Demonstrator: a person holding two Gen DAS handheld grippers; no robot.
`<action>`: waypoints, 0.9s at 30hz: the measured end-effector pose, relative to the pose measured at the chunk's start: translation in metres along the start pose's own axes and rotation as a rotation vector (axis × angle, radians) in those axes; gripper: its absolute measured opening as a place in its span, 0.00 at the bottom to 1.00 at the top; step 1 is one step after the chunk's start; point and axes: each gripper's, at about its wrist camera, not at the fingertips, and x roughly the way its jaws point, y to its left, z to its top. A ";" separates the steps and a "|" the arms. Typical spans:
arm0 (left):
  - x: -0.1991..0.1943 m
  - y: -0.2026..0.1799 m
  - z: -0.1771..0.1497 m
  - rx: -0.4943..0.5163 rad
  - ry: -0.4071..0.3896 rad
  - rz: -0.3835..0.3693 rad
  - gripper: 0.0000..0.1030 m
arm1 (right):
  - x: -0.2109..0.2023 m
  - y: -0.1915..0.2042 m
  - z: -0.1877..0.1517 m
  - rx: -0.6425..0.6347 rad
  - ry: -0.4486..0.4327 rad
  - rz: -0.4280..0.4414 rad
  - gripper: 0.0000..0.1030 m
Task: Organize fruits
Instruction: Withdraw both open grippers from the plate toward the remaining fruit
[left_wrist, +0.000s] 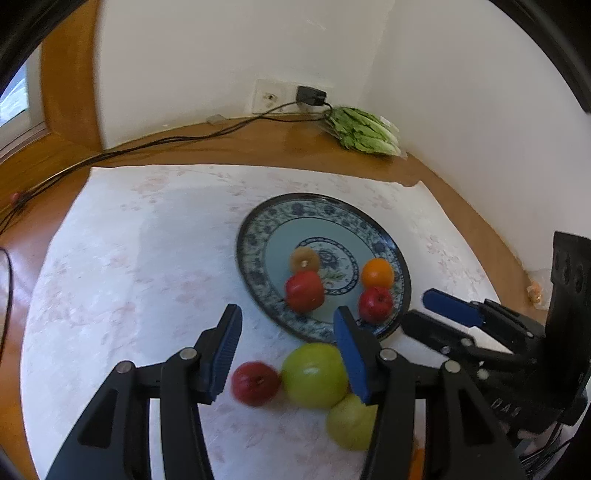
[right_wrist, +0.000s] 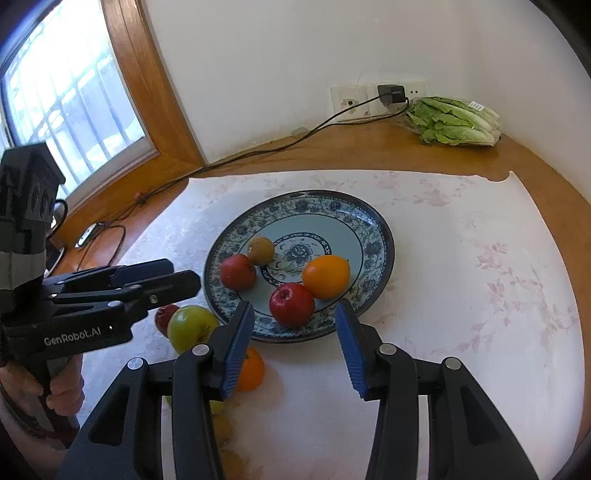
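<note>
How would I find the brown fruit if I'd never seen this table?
Look at the blue patterned plate on the white cloth. Four fruits sit on it. The brown fruit is farthest back, touching a red one, and is the smallest and dullest.

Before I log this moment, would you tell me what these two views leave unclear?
- Second green fruit, left wrist view: part hidden behind the left gripper finger.
- Orange fruit off the plate, right wrist view: half covered by the right gripper finger.
- Yellowish fruits at the bottom, right wrist view: blurred, mostly hidden.
</note>
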 end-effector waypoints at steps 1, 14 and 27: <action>-0.004 0.003 -0.002 -0.005 -0.003 0.005 0.53 | -0.003 0.000 -0.001 0.003 -0.004 0.002 0.46; -0.017 0.024 -0.031 -0.027 0.008 0.060 0.53 | -0.017 0.005 -0.013 0.011 -0.008 0.012 0.46; -0.008 0.025 -0.044 -0.015 0.014 0.056 0.53 | -0.015 0.004 -0.019 0.017 0.008 0.019 0.46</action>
